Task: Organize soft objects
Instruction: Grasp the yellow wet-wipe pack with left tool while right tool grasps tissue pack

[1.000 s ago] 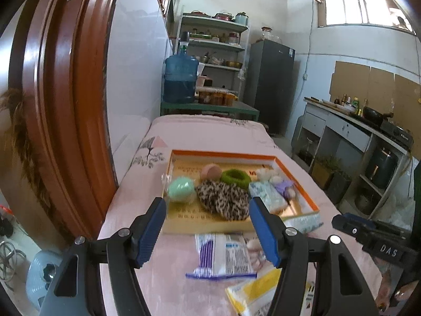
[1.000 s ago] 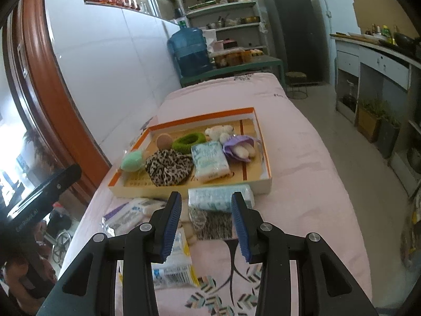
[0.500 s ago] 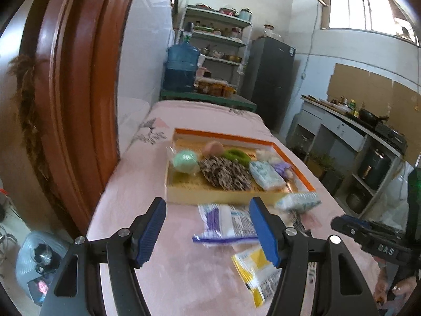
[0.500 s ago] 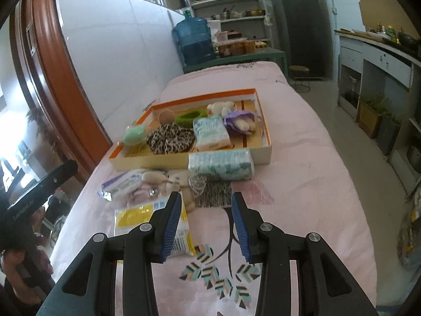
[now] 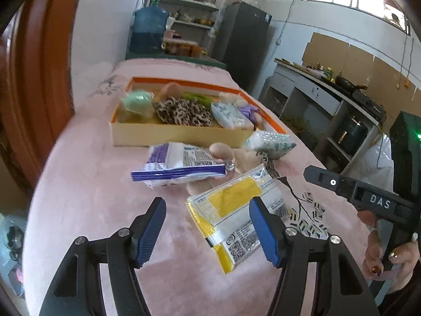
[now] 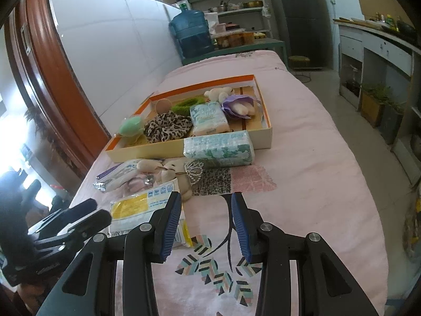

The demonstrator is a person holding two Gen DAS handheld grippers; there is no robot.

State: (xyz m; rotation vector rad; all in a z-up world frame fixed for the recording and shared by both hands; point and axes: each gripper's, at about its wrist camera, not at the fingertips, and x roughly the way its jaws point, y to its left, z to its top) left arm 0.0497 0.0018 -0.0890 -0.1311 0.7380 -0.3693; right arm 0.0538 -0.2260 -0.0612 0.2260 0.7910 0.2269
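An orange-rimmed box (image 5: 173,133) (image 6: 265,138) on the pink bed holds a green ball (image 5: 138,101), a leopard scrunchie (image 6: 167,127), a tissue pack (image 6: 209,117) and small plush toys. In front of it lie a purple-and-white packet (image 5: 179,164), a yellow packet (image 5: 236,210) (image 6: 136,208), a plush bunny (image 6: 171,171) and a green-patterned tissue pack (image 6: 218,148). My left gripper (image 5: 208,229) is open and empty, just short of the yellow packet. My right gripper (image 6: 206,226) is open and empty above the bedspread, beside the yellow packet.
A wooden door frame (image 5: 39,79) stands at the left. A blue water jug (image 6: 190,33), shelves and a dark fridge (image 5: 243,42) stand beyond the bed. A kitchen counter (image 5: 342,97) runs along the right.
Both grippers have pulled back from the box toward the near end of the bed. The loose packets now lie close in front of them. Both stay open.
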